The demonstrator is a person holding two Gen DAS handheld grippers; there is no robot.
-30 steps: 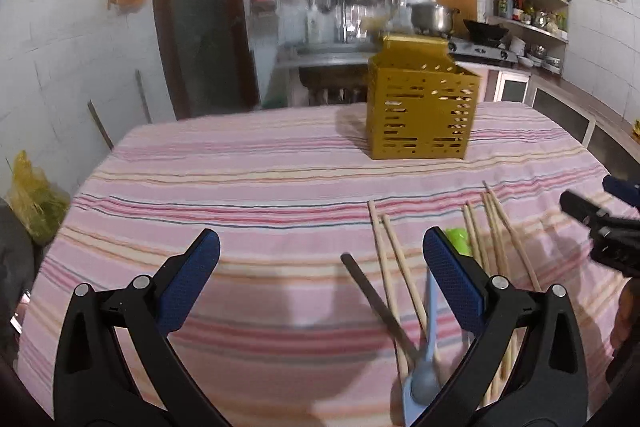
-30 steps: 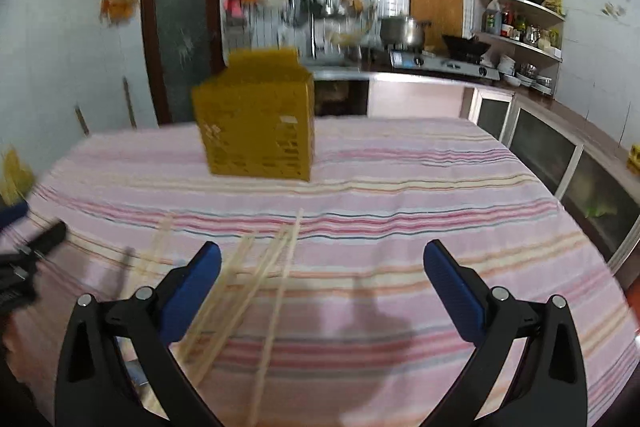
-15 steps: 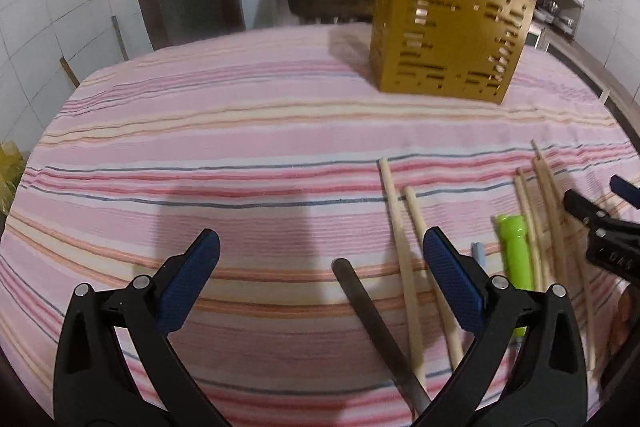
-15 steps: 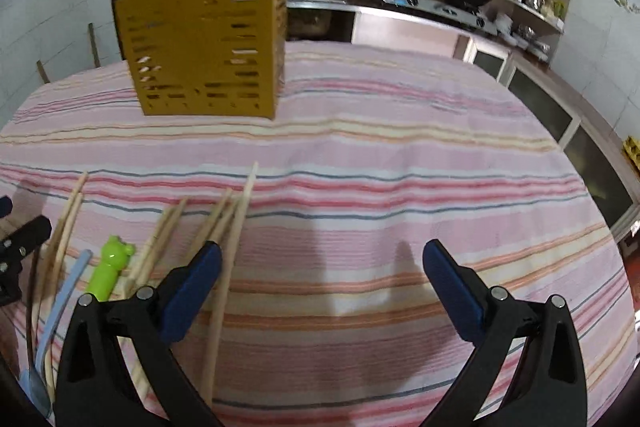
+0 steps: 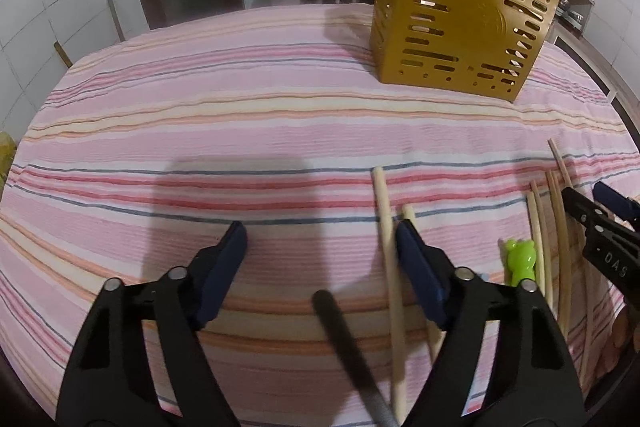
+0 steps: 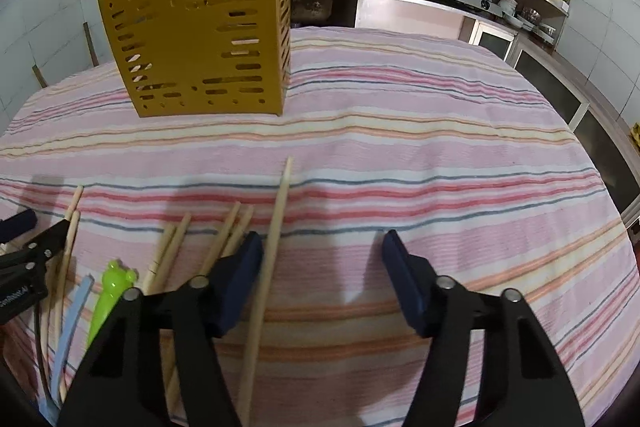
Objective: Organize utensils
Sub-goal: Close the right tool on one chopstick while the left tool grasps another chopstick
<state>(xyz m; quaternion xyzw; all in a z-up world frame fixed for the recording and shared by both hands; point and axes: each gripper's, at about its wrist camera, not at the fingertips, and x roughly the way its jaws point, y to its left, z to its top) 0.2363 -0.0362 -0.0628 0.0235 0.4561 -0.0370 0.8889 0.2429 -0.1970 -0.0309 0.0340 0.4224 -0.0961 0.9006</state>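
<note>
Left gripper low over striped surface, jaws spread, pinching nothing. Dark utensil handle betw. them, lower end cut off by frame edge; type unclear. Two chopsticks by its right finger, partly hidden behind it. Right gripper jaws also spread, empty; one long chopstick just inside its left finger. More chopsticks, green frog-handled utensil, pale blue handle to the left, working ends out of view. Yellow slotted holder upright at far side, well apart; contents hard to make out.

Striped tablecloth; chopsticks; yellow caddy
</note>
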